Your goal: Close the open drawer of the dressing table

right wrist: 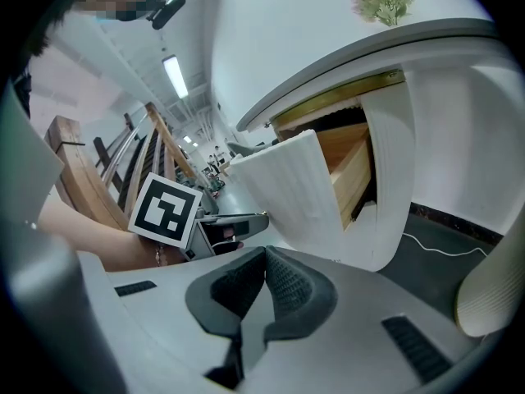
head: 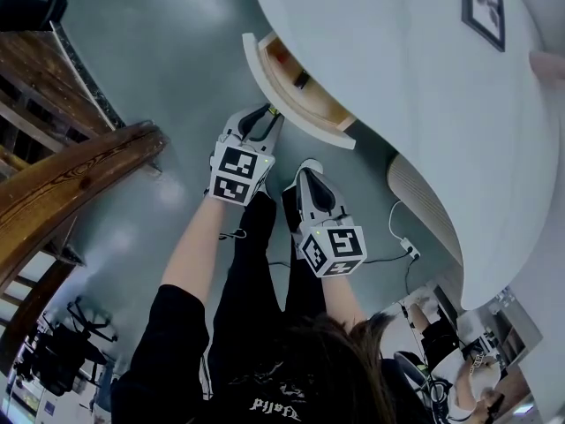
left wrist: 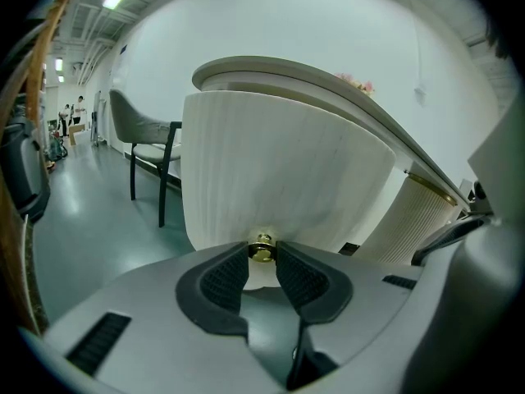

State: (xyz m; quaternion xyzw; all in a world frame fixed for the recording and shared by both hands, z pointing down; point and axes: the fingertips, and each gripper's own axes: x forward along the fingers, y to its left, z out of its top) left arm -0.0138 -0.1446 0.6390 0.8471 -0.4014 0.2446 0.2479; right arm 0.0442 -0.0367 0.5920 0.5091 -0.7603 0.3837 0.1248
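1. The left tool (left wrist: 262, 253) is clenched on the small brass knob (left wrist: 262, 247) at the middle of the drawer's fluted white front, with a ribbed pad on each side of it. That hold probably serves to steer the front straight as it is pushed home.
2. The right tool (right wrist: 261, 259) has its pads pressed together with nothing between them. It hangs just beside the left one, short of the drawer, so it looks to be kept out of the way.
3. The drawer (head: 311, 104) is pulled well out from under the curved edge of the white counter (head: 397, 60), its wooden inside showing. The closing push seems not yet made.
4. On the counter top lies a framed picture (head: 484, 5), clear of the drawer's path.
5. Writing: each marker cube (head: 237, 173) carries only black-and-white square patterns, no words. Pale print on the person's dark shirt (head: 265, 406) is too small and upside down to read.
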